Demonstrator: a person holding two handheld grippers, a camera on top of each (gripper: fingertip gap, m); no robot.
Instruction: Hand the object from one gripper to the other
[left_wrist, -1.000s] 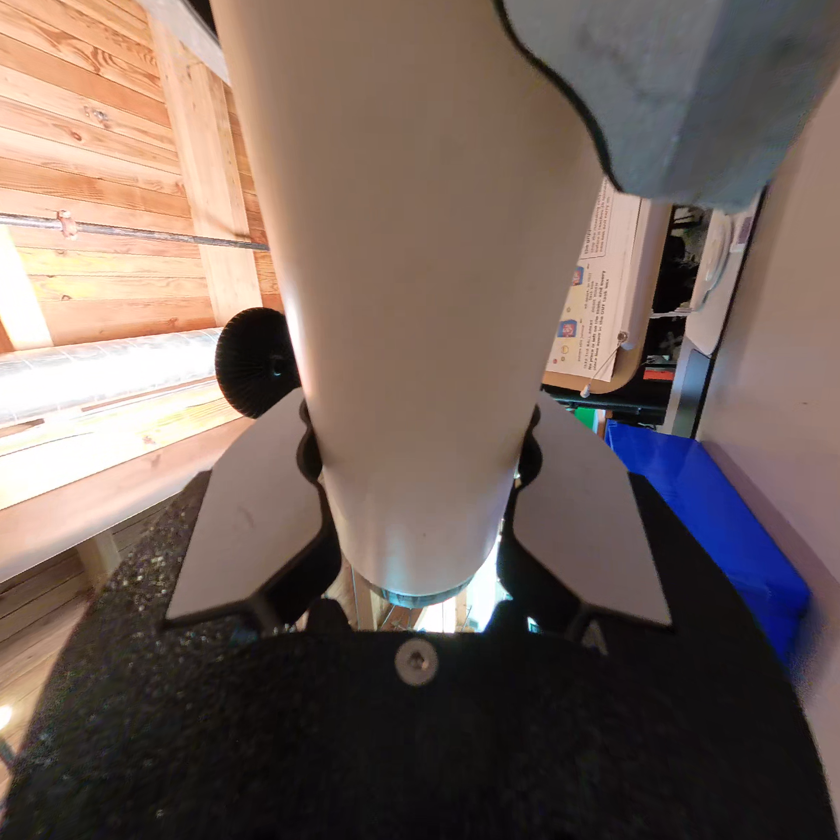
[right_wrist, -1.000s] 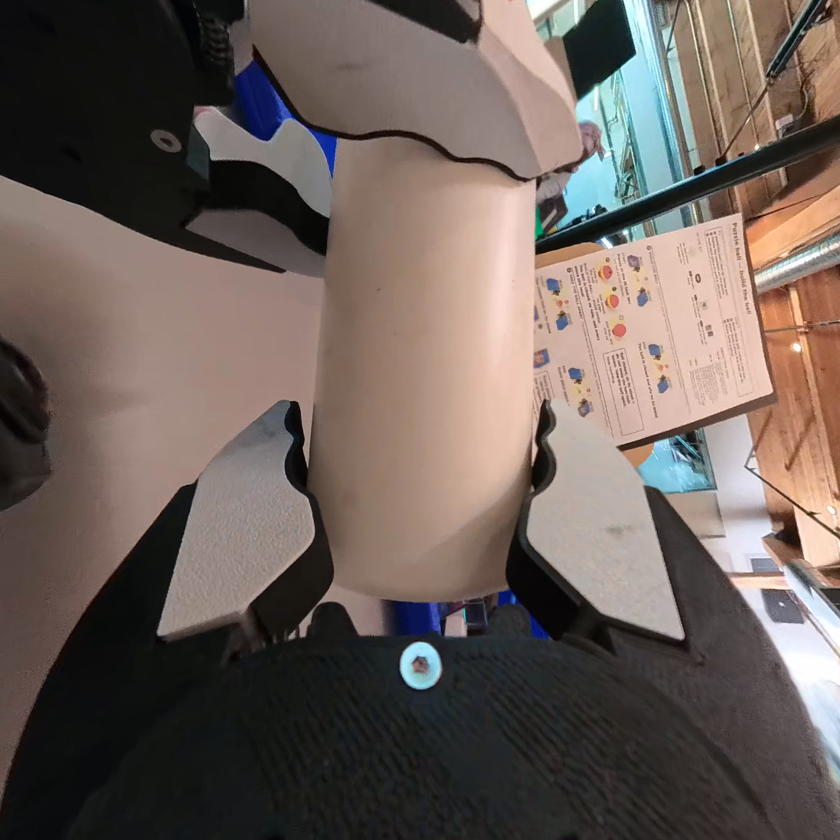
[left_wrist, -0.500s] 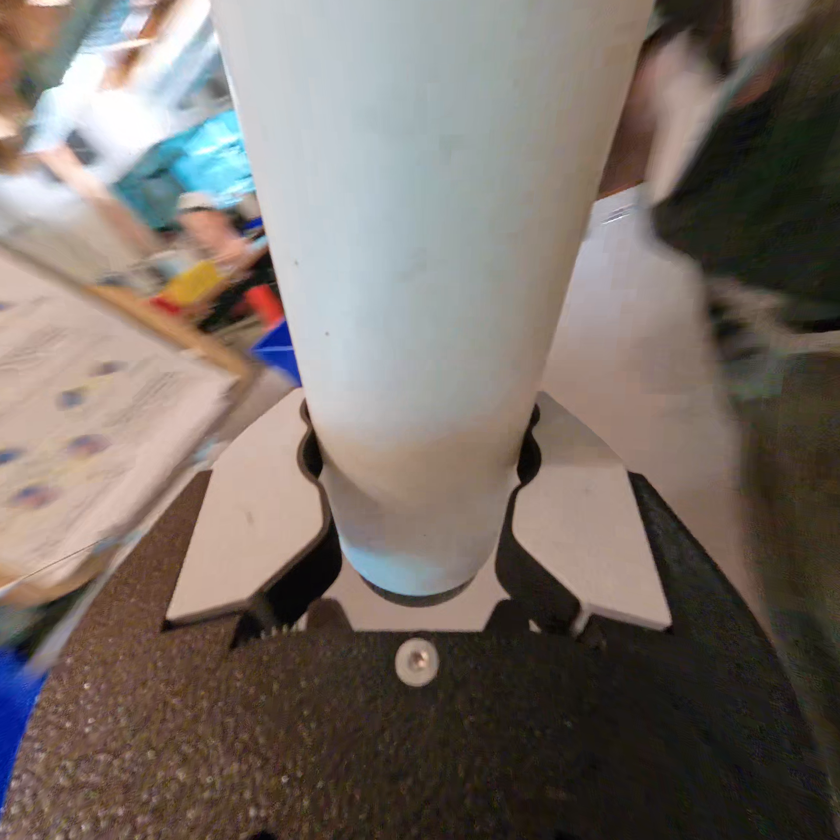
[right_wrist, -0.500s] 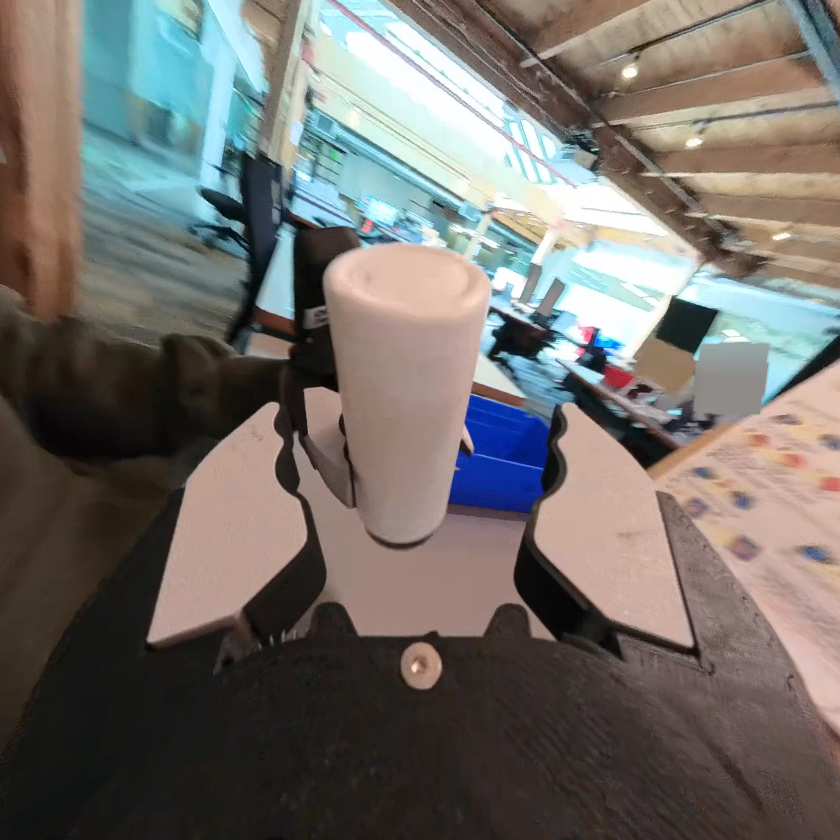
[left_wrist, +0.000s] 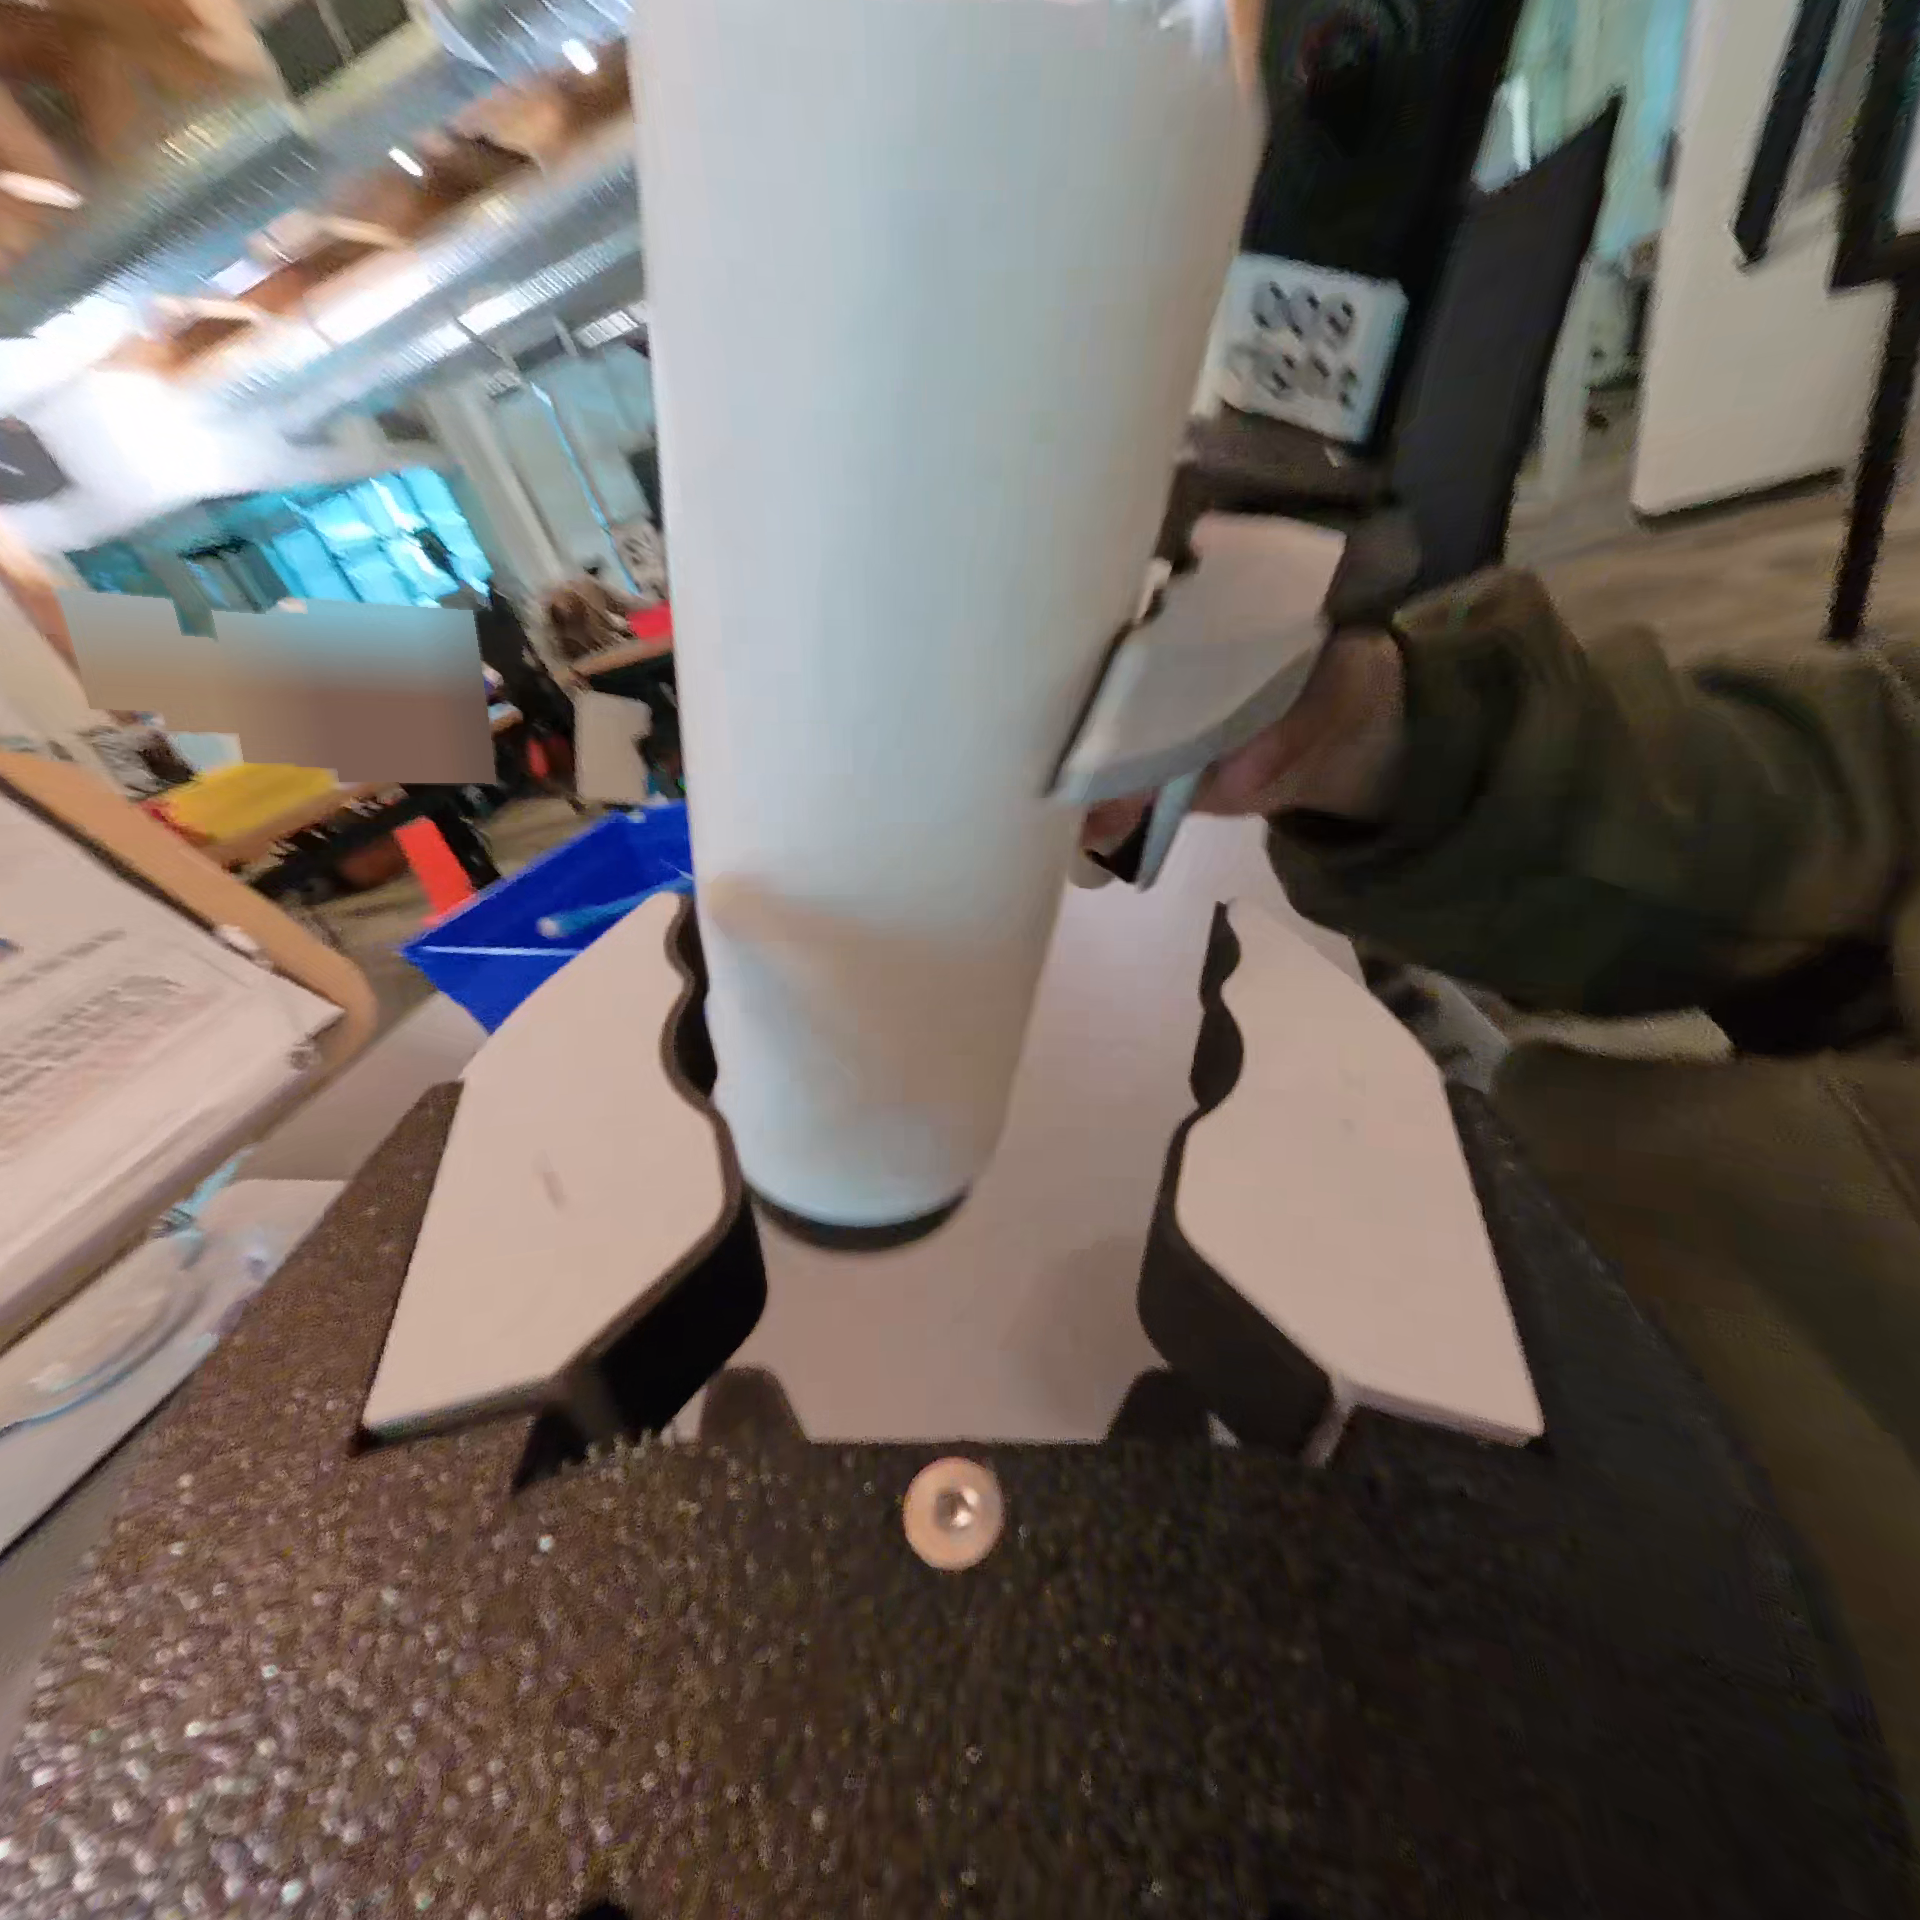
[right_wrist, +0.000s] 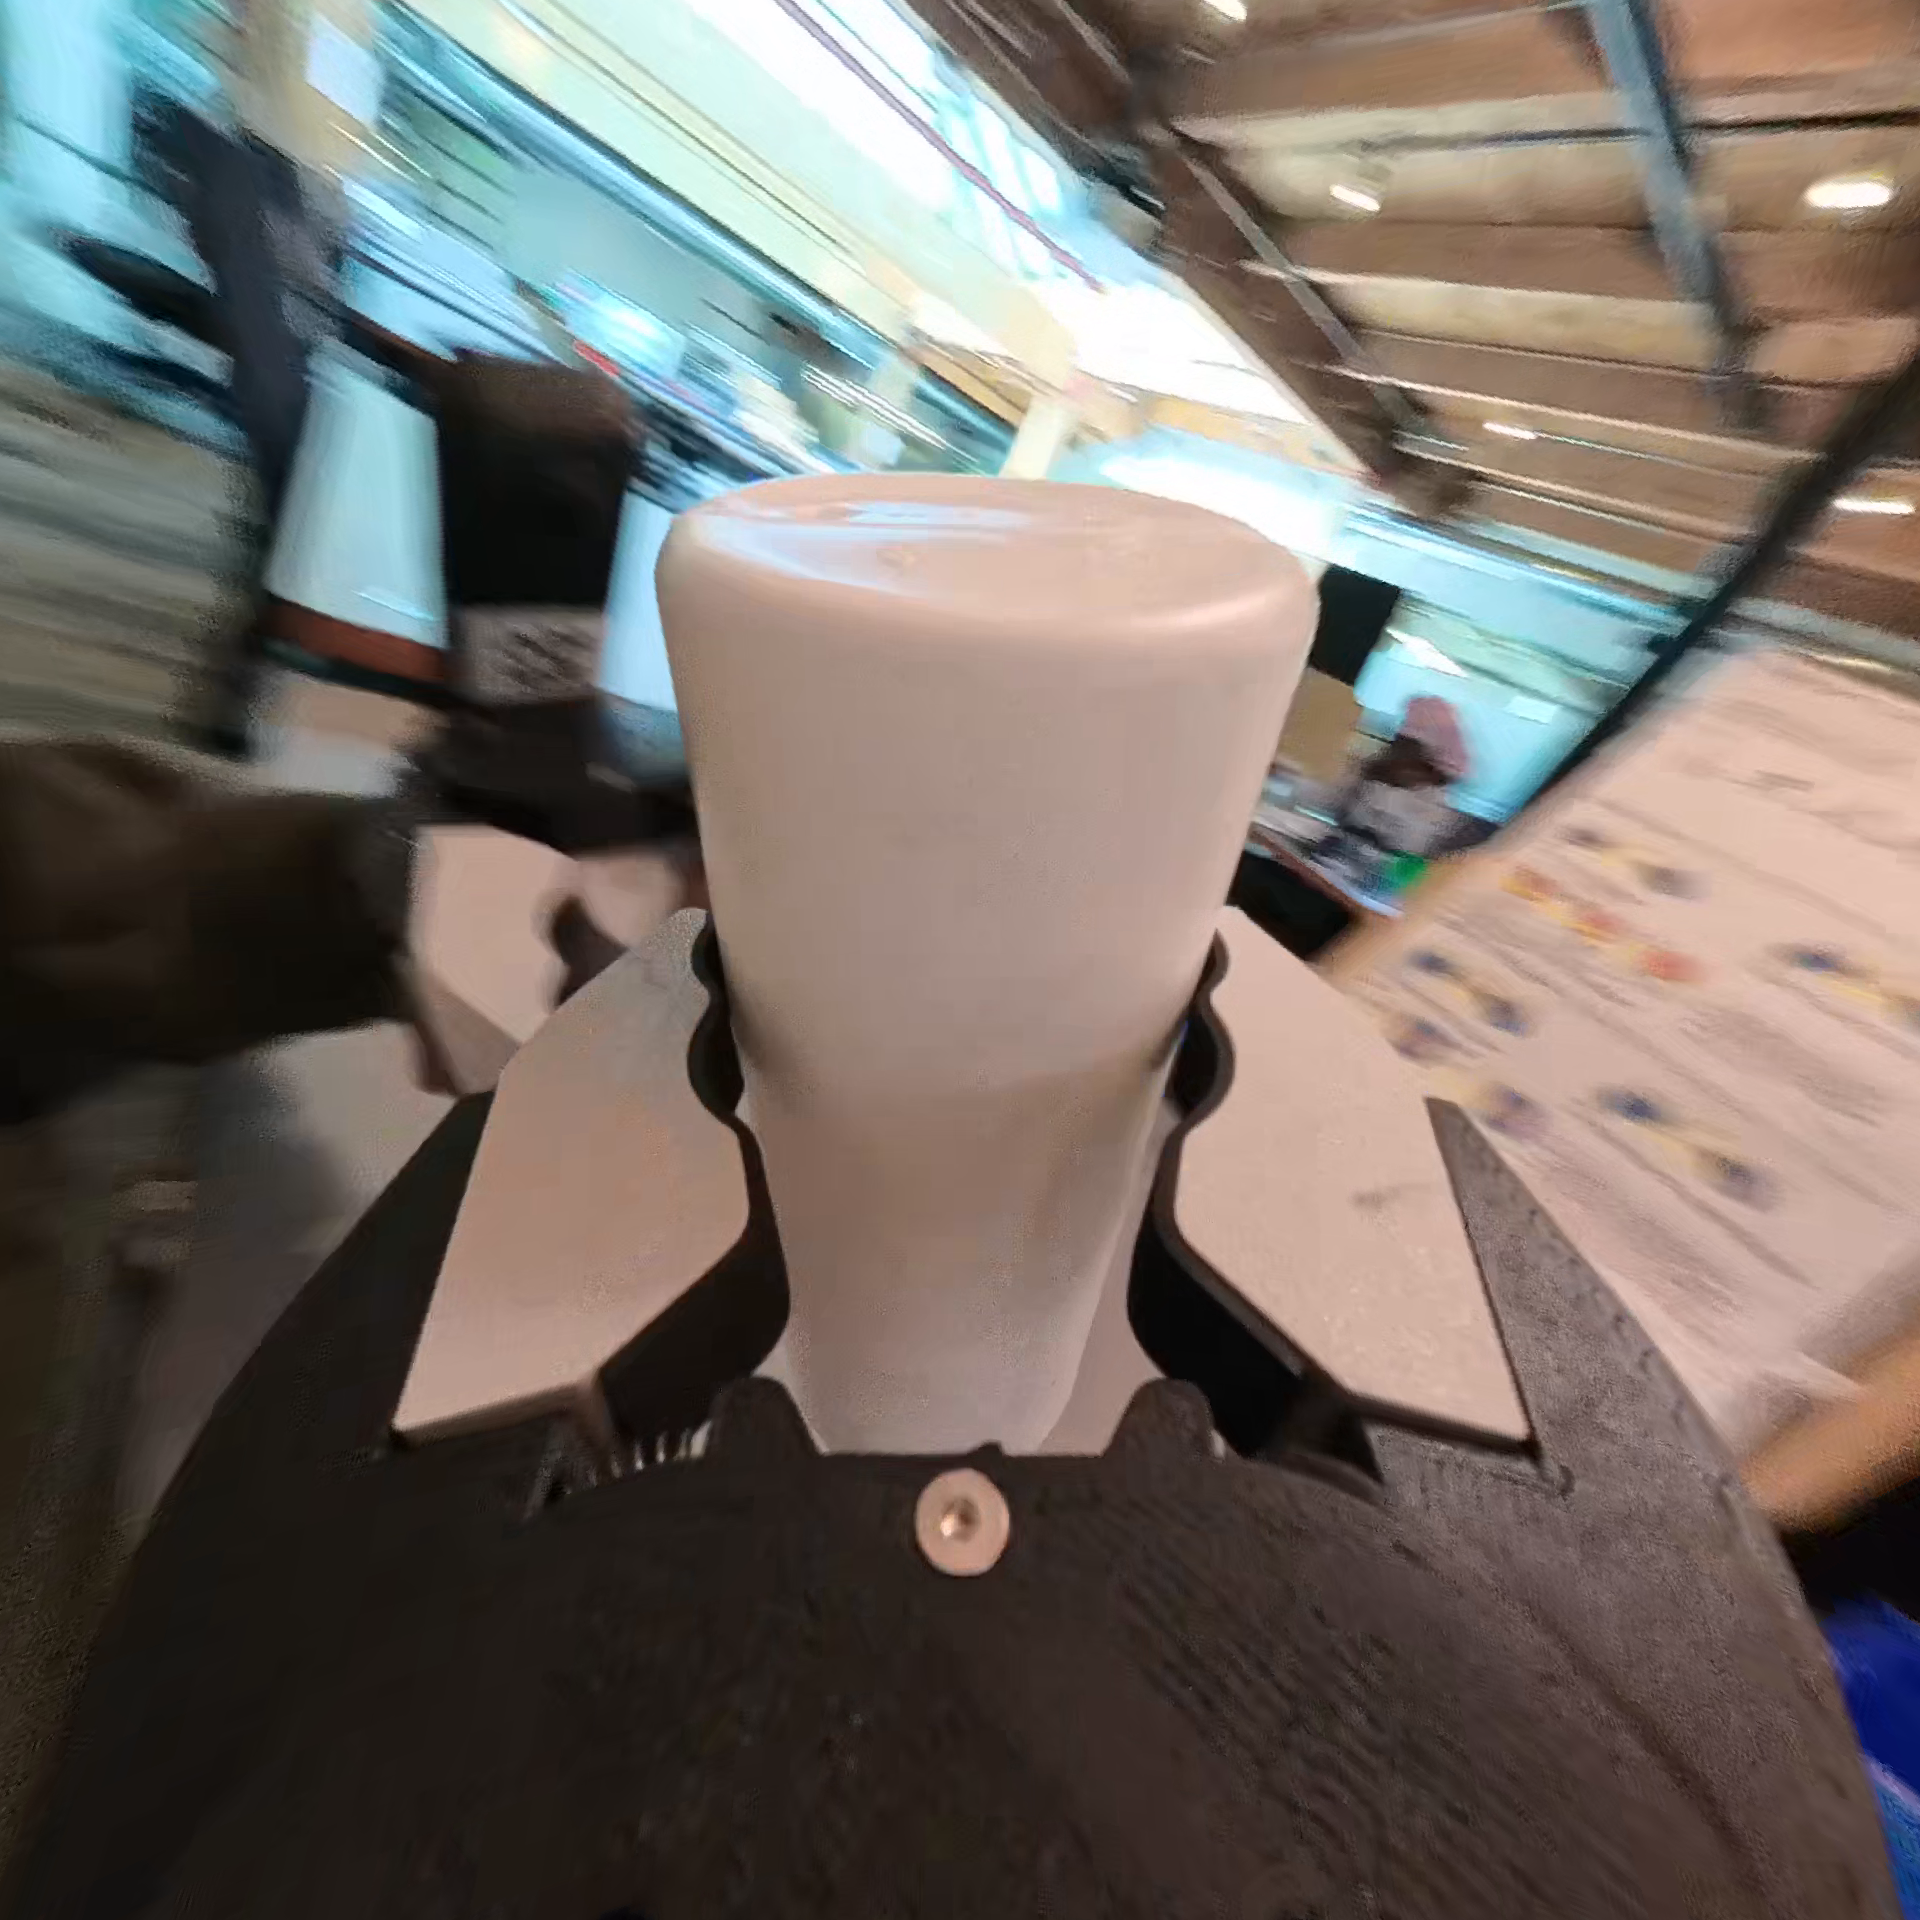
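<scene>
The handover looks nearly complete. The right hand-held gripper (right_wrist: 961, 1049) has both jaws closed against the sides of the white cylinder (right_wrist: 977, 831), gripping it near its lower end. The left hand-held gripper (left_wrist: 951, 1049) stands wide open: its left jaw touches or sits just beside the cylinder (left_wrist: 914, 520), while a clear gap separates the right jaw from it, so it no longer clamps anything. What remains, in my judgement, is drawing the left one clear. The cylinder is smooth, matte, off-white, with a rounded top edge and a dark rim at its base; it is held in the air above the pale counter (left_wrist: 1122, 997).
</scene>
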